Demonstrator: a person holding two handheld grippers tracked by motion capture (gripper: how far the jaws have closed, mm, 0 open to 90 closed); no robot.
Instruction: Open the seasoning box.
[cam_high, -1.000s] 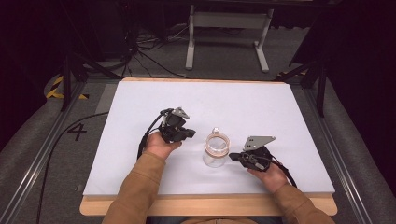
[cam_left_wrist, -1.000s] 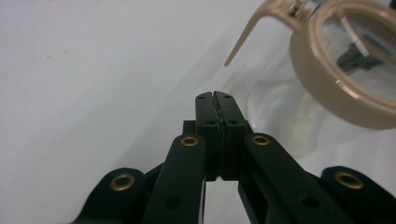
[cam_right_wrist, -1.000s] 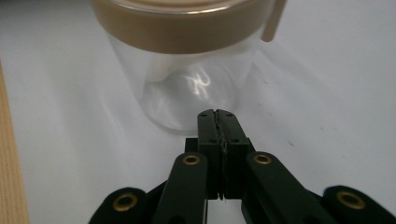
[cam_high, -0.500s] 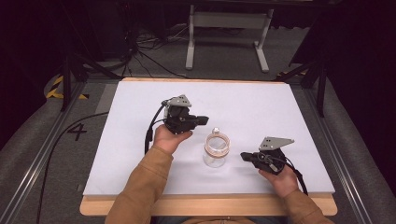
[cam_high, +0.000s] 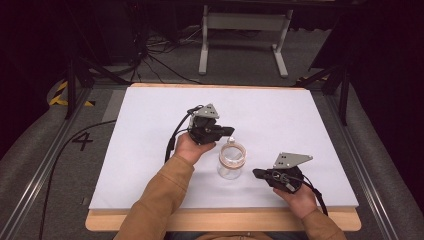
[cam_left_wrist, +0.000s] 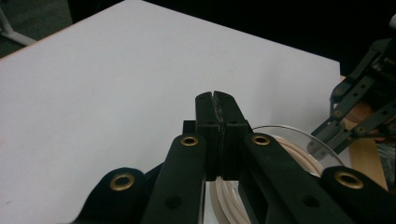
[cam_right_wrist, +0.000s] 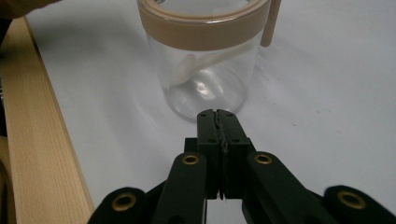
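Note:
A clear glass jar (cam_high: 231, 161) with a tan ring at its mouth stands on the white table top (cam_high: 150, 150). My left gripper (cam_high: 231, 131) is shut and empty, just behind the jar and above its rim. In the left gripper view the shut jaws (cam_left_wrist: 217, 97) hover over the jar's rim (cam_left_wrist: 292, 142). My right gripper (cam_high: 256, 173) is shut and empty, low on the table to the right of the jar. Its tips (cam_right_wrist: 217, 113) point at the jar's base (cam_right_wrist: 205, 88), a short gap away. A beige spoon-like piece (cam_right_wrist: 212, 60) lies inside the jar.
The white top rests on a wooden board whose edge (cam_high: 225, 220) runs along the near side. A metal stand (cam_high: 245, 35) and cables lie on the floor beyond the table. The right gripper (cam_left_wrist: 355, 112) shows at the right of the left gripper view.
The left gripper has moved right and farther away, from left of the jar to just behind it. The right gripper has drawn back to the right, away from the jar.

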